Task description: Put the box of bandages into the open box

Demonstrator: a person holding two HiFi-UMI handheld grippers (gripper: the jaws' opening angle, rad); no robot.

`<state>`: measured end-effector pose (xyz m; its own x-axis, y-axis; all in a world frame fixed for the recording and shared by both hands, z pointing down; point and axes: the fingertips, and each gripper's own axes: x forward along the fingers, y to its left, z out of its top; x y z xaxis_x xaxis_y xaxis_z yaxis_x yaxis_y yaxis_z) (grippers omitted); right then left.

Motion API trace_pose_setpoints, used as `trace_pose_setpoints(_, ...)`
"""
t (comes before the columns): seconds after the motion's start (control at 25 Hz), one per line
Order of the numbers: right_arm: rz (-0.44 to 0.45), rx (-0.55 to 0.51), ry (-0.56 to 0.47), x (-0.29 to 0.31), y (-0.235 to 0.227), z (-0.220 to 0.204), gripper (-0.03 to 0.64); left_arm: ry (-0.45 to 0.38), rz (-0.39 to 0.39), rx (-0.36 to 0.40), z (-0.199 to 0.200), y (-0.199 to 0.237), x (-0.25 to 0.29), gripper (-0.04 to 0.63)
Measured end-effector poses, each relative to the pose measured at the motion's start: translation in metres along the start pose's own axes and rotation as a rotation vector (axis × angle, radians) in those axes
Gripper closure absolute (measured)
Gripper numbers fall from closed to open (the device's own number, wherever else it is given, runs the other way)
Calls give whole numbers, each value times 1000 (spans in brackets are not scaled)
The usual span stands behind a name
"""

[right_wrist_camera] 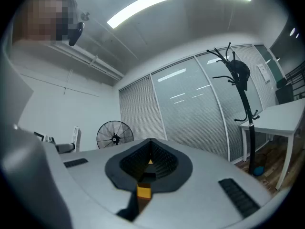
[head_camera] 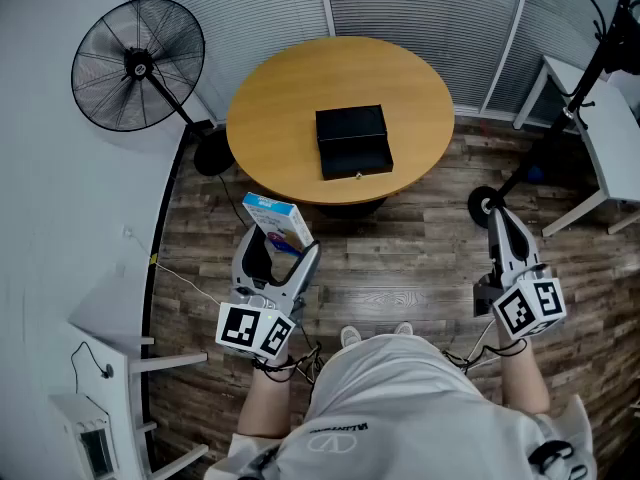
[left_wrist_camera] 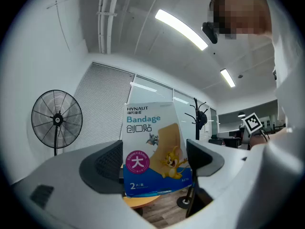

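I note the open box [head_camera: 353, 141] on the table [head_camera: 280, 88] ahead — bandage box [head_camera: 272, 216] nearer me, between the jaws of my left gripper [head_camera: 280, 253]; fan [head_camera: 138, 65] stands left of the table.

The box of bandages [left_wrist_camera: 151, 147] is thin printed card with a smooth, slightly glossy face. The left gripper [head_camera: 280, 248] and the right gripper [right_wrist_camera: 149, 160] have smooth, matt, pale-grey plastic shells, and their pads [left_wrist_camera: 106, 165] are dark, ribbed and look rubbery. The open box [head_camera: 353, 140] is matt black inside and out. The round table [head_camera: 290, 83] has a smooth, satin, wood-look top. The floor [head_camera: 420, 258] shows grained, weathered-looking planks. The fan [head_camera: 138, 65] has a black wire grille.
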<state>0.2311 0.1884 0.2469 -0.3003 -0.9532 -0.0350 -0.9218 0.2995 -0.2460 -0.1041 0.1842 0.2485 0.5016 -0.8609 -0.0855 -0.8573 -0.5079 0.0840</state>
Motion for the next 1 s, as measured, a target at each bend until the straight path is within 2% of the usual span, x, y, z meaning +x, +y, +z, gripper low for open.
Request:
trace_pose_setpoints(0.52, 1, -2, -10, 12, 27, -5, 601, -10, 1, -31, -3, 23, -16, 173)
trace_pose_setpoints(1.0, -1, -16, 34, 34, 73, -31, 600, 1, -16, -61, -10, 63, -29, 173)
